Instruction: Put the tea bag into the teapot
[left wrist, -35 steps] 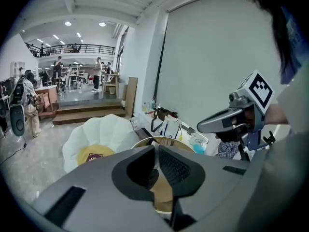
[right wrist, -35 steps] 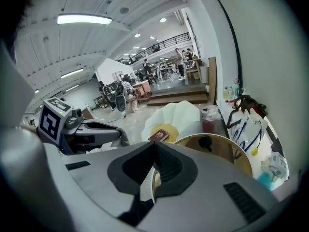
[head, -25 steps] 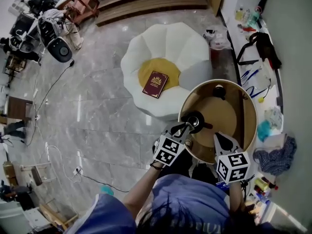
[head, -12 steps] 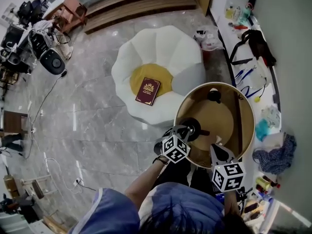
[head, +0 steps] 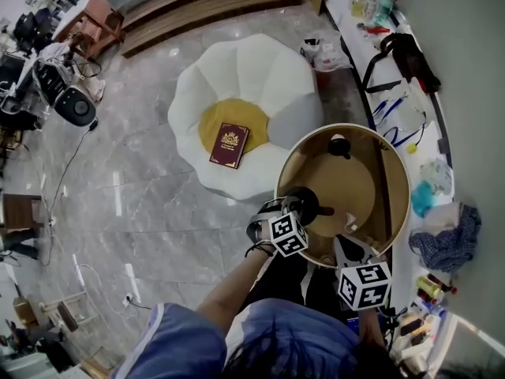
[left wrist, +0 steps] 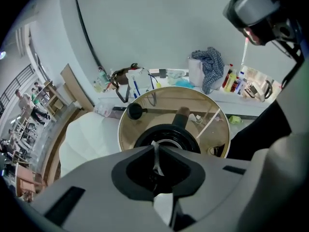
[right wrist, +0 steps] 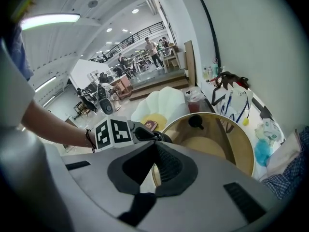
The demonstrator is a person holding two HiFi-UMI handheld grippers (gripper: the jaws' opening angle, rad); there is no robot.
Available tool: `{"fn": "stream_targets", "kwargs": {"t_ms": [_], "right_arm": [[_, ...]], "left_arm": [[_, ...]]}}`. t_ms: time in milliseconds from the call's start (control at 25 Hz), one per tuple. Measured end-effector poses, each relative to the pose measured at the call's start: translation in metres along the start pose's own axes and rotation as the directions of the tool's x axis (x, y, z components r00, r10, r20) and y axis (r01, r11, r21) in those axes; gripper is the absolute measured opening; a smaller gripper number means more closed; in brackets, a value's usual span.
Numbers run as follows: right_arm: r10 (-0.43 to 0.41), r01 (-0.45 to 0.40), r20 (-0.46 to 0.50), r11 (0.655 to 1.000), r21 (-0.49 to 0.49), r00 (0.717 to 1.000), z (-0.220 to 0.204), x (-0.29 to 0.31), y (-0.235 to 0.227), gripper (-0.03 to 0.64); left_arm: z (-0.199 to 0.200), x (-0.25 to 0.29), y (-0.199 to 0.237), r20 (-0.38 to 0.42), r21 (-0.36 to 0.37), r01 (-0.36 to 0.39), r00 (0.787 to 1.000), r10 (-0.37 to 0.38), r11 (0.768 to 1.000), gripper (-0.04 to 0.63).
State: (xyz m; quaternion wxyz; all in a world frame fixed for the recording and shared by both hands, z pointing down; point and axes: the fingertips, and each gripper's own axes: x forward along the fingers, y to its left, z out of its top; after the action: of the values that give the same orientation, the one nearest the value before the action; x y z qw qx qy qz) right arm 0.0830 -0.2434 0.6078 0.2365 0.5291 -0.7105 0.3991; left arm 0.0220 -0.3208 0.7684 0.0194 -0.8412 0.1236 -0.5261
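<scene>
Left tool (left wrist: 155, 146): its jaws are closed on the tea bag (left wrist: 155, 159), a thin white strip held between them. More white shows lower down in the gap.
Where the tea bag is: still in the left tool, right over the open mouth of the black teapot (left wrist: 189, 141). It is not inside yet.
Right tool (right wrist: 155, 145): its jaws are together and hold nothing. It hangs at the near edge of the round tabletop (head: 398, 181), apart from the teapot.
What just changed: very little. The left tool has stayed over the teapot mouth for the last second. The right tool has slid back a bit toward the person.
What that means: I think the bag is lined up and only needs to go down and be let go. The drop is not done.
Lid (head: 339, 145): off the pot, at the far side of the tabletop, well apart from the teapot.
Only the left gripper view shows: the white strip in the jaws and the pot's open mouth under it.
Only the head view shows: both tools at once, with the left tool (head: 292, 212) at the teapot (head: 309, 202) and the right tool (head: 347, 248) nearer the person. It also shows the white flower seat (head: 237, 85) with a red book (head: 230, 145) on it.
Only the right gripper view shows: the left tool (right wrist: 163, 138) from the side, and no sign of the tea bag.
</scene>
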Motion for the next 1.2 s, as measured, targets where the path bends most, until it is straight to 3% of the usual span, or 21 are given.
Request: {"fn": "stream_targets", "kwargs": {"t_ms": [360, 560, 680, 920, 1200], "right_arm": [[-0.022, 0.022, -0.009, 0.999, 0.033, 1.000, -0.011, 0.003, -0.012, 0.018], [-0.016, 0.016, -0.007, 0.999, 0.039, 1.000, -0.016, 0.001, -0.013, 0.018], [-0.017, 0.017, -0.001, 0.999, 0.043, 1.000, -0.015, -0.003, -0.017, 0.018], [-0.037, 0.037, 0.017, 0.998, 0.044, 0.999, -0.010, -0.015, -0.030, 0.018], [-0.023, 0.023, 0.031, 1.000, 0.010, 0.999, -0.006, -0.025, -0.030, 0.018]], "left_arm": [[0.001, 0.020, -0.013, -0.063, -0.017, 0.096, 0.993, -0.097, 0.995, 0.041], [0.002, 0.016, -0.017, -0.026, -0.071, 0.129, 0.991, -0.131, 0.989, 0.079], [0.002, 0.008, -0.011, 0.002, -0.147, 0.117, 0.993, -0.118, 0.982, 0.109], [-0.002, -0.013, 0.000, 0.042, -0.301, 0.069, 0.997, -0.059, 0.951, 0.107], [0.009, -0.044, -0.002, 0.108, -0.361, 0.052, 0.994, -0.013, 0.931, 0.106]]}}
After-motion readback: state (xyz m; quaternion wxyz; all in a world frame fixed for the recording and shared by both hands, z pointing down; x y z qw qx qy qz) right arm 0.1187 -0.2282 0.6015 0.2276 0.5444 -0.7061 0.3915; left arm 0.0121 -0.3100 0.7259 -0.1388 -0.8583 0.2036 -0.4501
